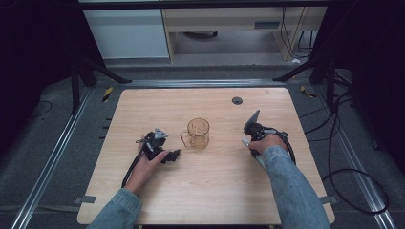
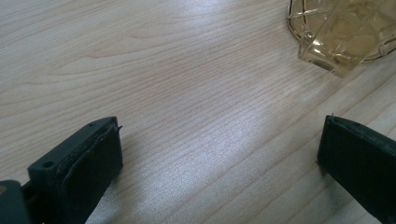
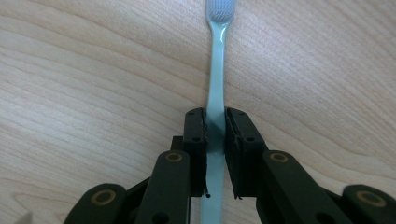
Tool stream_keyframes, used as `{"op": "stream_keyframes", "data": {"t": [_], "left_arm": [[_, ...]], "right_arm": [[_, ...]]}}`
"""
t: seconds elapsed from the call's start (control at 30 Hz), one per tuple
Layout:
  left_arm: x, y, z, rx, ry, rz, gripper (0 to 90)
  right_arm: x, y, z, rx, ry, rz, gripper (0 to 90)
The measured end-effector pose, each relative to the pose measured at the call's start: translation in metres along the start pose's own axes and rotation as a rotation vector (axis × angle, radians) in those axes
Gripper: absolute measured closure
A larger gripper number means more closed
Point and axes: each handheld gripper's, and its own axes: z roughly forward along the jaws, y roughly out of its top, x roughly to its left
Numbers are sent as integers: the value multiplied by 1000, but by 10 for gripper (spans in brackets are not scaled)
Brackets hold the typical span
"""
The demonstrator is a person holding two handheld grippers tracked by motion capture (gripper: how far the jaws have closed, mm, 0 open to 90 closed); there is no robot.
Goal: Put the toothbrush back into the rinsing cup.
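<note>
Wood-grain tabletop (image 1: 215, 181): amber faceted glass mug (image 1: 197, 133), centre, open room all round. Left gripper (image 2: 219, 154) beside it, jaws wide apart. Right gripper (image 3: 215, 140), toward right edge, clamps pale-green toothbrush (image 3: 216, 88).

Light wooden table (image 1: 215, 191) with round grommet (image 1: 237, 100); black cables (image 1: 334, 143) on grey floor (image 1: 43, 143) alongside.

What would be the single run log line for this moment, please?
left tongs: open, empty, near amber cup | right tongs: shut on toothbrush | table: wooden
</note>
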Motion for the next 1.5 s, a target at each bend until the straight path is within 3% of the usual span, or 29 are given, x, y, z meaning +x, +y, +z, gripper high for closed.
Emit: {"op": "stream_keyframes", "data": {"t": [0.53, 0.73, 1.0, 1.5], "left_arm": [[0, 0, 0, 0, 0, 0, 0], [0, 0, 0, 0, 0, 0, 0], [0, 0, 0, 0, 0, 0, 0], [0, 0, 0, 0, 0, 0, 0]], "right_arm": [[4, 3, -52, -238, 40, 0, 790], [10, 1, -64, -358, 47, -15, 791], [27, -4, -79, -490, 65, -72, 791], [68, -15, -88, -572, 108, -192, 791]]}}
